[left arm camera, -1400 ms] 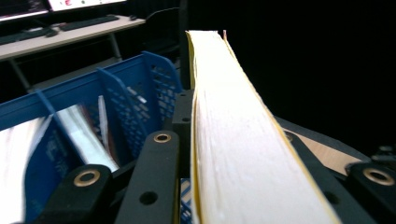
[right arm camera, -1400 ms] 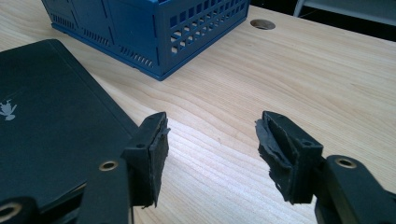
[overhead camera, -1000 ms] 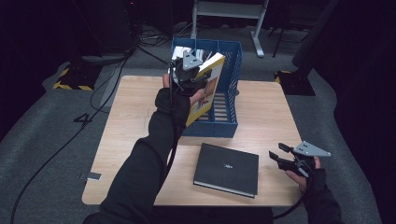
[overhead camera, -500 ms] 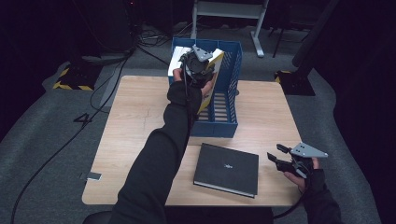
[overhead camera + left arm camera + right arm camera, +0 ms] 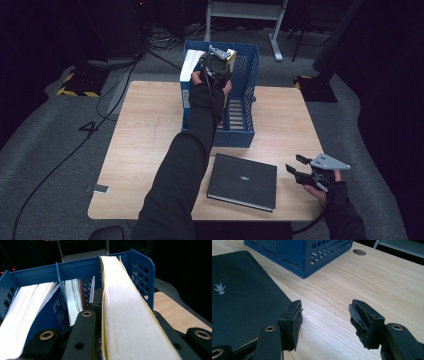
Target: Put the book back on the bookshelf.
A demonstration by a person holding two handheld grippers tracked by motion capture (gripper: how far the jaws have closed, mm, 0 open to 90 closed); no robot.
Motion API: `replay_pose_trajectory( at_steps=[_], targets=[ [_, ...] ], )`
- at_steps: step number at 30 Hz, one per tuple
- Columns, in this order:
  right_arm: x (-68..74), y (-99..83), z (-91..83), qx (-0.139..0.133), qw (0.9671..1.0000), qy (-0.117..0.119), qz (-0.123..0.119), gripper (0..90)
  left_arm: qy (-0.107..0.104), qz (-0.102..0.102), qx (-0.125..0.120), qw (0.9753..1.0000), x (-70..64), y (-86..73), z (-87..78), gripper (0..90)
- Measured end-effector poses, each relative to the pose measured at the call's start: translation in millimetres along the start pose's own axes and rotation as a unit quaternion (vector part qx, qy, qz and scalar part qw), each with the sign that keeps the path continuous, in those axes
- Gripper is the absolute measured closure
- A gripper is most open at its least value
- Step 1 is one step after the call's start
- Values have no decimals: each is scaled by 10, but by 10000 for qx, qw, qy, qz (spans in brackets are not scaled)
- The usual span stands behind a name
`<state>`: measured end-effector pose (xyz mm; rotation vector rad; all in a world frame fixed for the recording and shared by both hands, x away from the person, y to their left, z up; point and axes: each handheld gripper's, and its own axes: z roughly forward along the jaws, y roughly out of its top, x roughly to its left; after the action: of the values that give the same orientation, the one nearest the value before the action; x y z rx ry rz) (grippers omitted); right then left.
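My left gripper [image 5: 218, 64] is shut on a thick book with cream page edges and a yellow cover [image 5: 120, 285], held on edge above the right compartment of the blue file rack [image 5: 246, 107]. In the left gripper view the book runs away from me between the two jaws toward the rack's far wall [image 5: 140, 267]. My right gripper [image 5: 299, 170] stands open just above the table near its front right corner, with nothing in it. A black hardcover book [image 5: 243, 181] lies flat to its left; in the right gripper view this black book [image 5: 242, 302] lies beside the left jaw.
Other books stand in the rack's left compartments: a white page block [image 5: 27, 305] and a blue cover with white characters [image 5: 56, 312]. The wooden table [image 5: 362, 277] has a round cable hole [image 5: 359, 251]. A person's dark sleeve [image 5: 185, 165] crosses the table's middle.
The left gripper has carried the yellow book rightward and farther back over the rack, turning it more on edge. The right gripper has shifted only slightly.
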<state>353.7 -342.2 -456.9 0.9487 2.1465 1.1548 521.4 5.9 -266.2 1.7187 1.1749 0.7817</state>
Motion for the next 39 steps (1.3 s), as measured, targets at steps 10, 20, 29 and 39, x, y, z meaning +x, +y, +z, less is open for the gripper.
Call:
replay_pose_trajectory(
  at_steps=[10,20,29,39],
  targets=[
    [20,2,14,17,10000,40,-23,432,446,-427,112,9980,-58,118,206,748],
    [36,1,22,10,9999,108,-46,434,565,-536,167,9968,-135,102,408,748],
    [34,-3,22,2,9999,129,-43,434,663,-622,169,9957,-149,60,526,748],
    [44,-5,36,31,9999,139,-64,435,767,-533,77,9956,-233,-78,586,746]
  ],
)
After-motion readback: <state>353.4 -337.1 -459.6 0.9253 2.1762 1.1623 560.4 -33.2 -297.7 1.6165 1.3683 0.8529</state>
